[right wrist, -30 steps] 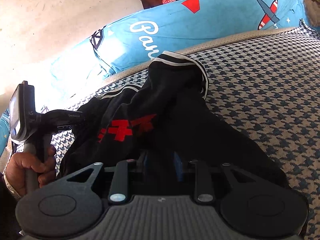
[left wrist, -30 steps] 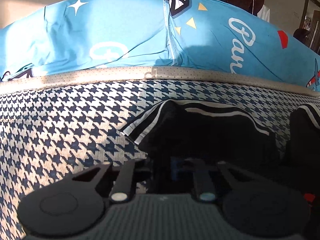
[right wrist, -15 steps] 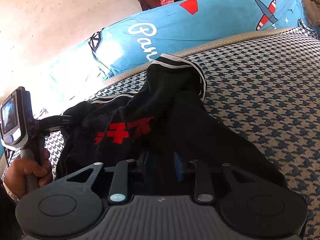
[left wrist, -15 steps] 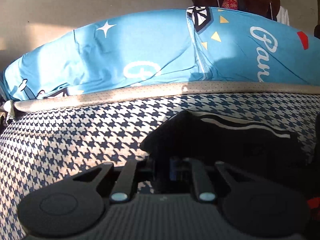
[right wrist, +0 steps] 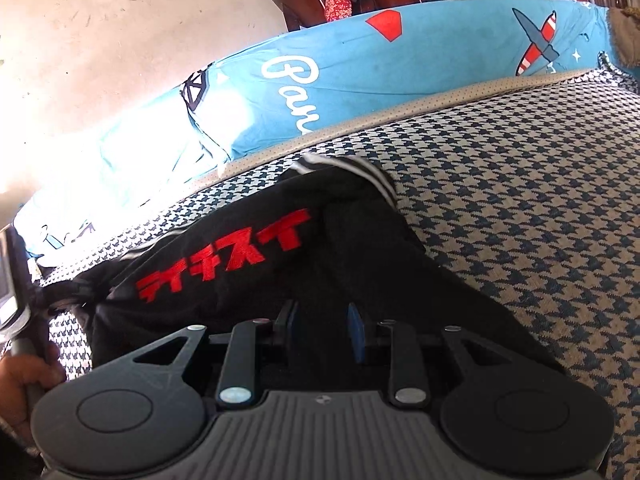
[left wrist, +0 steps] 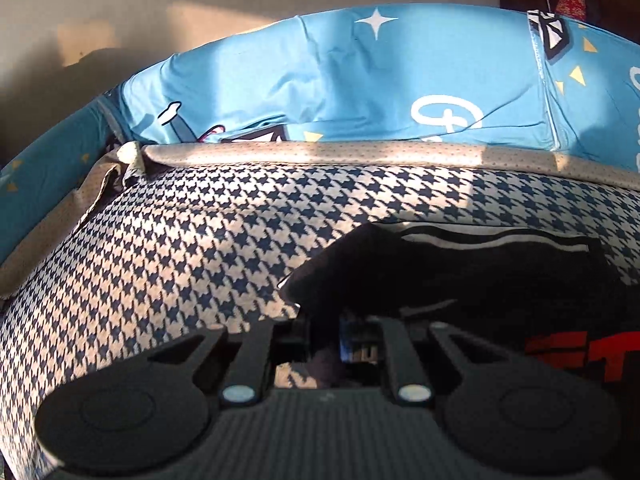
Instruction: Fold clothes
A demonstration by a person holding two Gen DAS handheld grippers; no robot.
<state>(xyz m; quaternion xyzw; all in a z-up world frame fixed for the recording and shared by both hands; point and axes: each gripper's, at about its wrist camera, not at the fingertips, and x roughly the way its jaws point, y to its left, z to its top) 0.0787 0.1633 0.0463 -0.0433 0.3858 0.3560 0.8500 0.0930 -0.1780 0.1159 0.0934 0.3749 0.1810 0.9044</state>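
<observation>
— Where is the black cloth garment with red letters and white stripes [right wrist: 256,264]?

— It lies stretched out on the blue-and-cream houndstooth cover [right wrist: 520,208], in front of the bright blue printed pillow [right wrist: 360,76].

— What does the left gripper [left wrist: 326,334] do?

— Its two fingers are pinched tight on a black corner of the garment [left wrist: 440,272].

— And the right gripper [right wrist: 322,330]?

— Its blue pads [right wrist: 355,334] sit apart, with black cloth lying between them. It does not squeeze. A person's hand [right wrist: 24,380] holds the left tool's handle beside the garment.
</observation>
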